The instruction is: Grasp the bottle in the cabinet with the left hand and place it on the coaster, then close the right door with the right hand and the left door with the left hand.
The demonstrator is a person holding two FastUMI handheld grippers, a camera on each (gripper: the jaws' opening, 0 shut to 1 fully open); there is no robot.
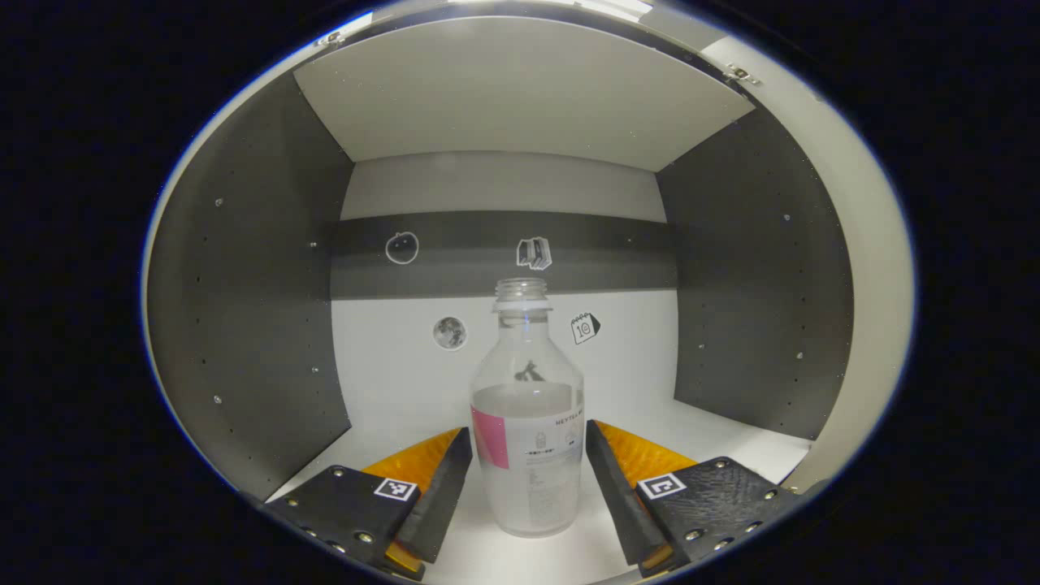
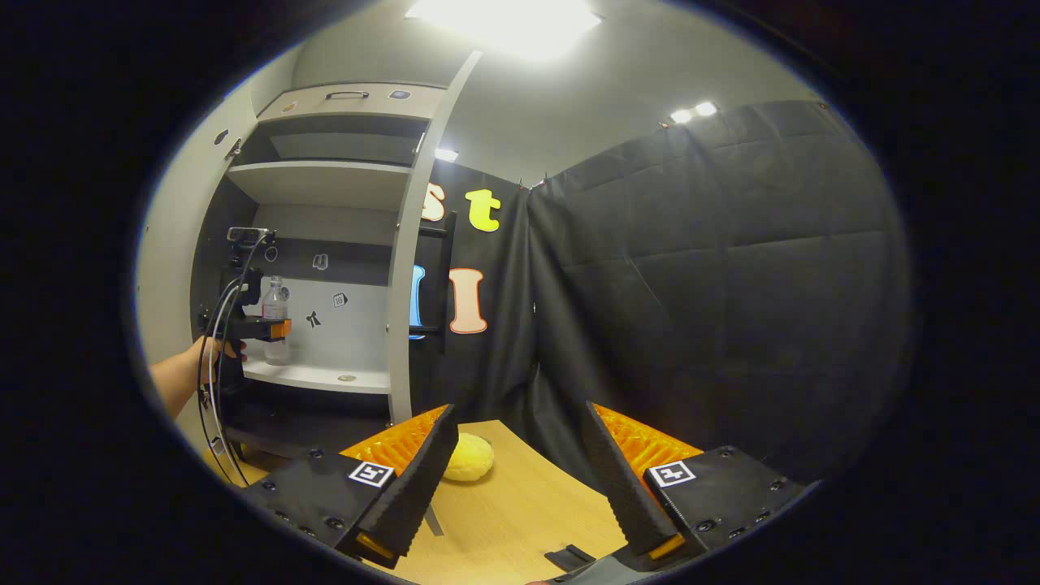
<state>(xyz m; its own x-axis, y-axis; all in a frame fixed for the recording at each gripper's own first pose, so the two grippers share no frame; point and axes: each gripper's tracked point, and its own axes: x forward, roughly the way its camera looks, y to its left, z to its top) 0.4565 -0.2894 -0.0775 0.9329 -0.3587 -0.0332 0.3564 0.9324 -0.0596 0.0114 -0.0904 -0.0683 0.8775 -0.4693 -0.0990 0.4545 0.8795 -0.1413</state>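
The left gripper (image 1: 528, 479) reaches into the cabinet (image 1: 244, 309) with its jaws spread wide, one finger on each side of the bottle (image 1: 528, 439) at label height. A narrow gap shows on both sides, so it has hold of nothing yet. The bottle stands upright on the white shelf floor (image 1: 390, 390), between the two fingers and forward of the back wall; its cap is off (the threaded mouth is bare).

It is a clear bottle filled to about the shoulder with a pale liquid, so I judge it moderately heavy and liable to spill if tipped. The wall looks smooth and probably slippery; whether it gives under pressure I cannot tell. The labelled lower body, where the fingers already flank it, seems the best place to close, level and square, with the bottle kept vertical on the way out.

The right gripper (image 2: 516, 479) hangs over the wooden table (image 2: 520, 520), jaws wide apart and empty, near a yellow soft object (image 2: 470, 457).

Count: one bottle, two grippers, four stickers (image 1: 534, 253) on the back wall in the left gripper view, and one small disc (image 2: 347, 378) on the shelf, possibly the coaster (too small to tell).
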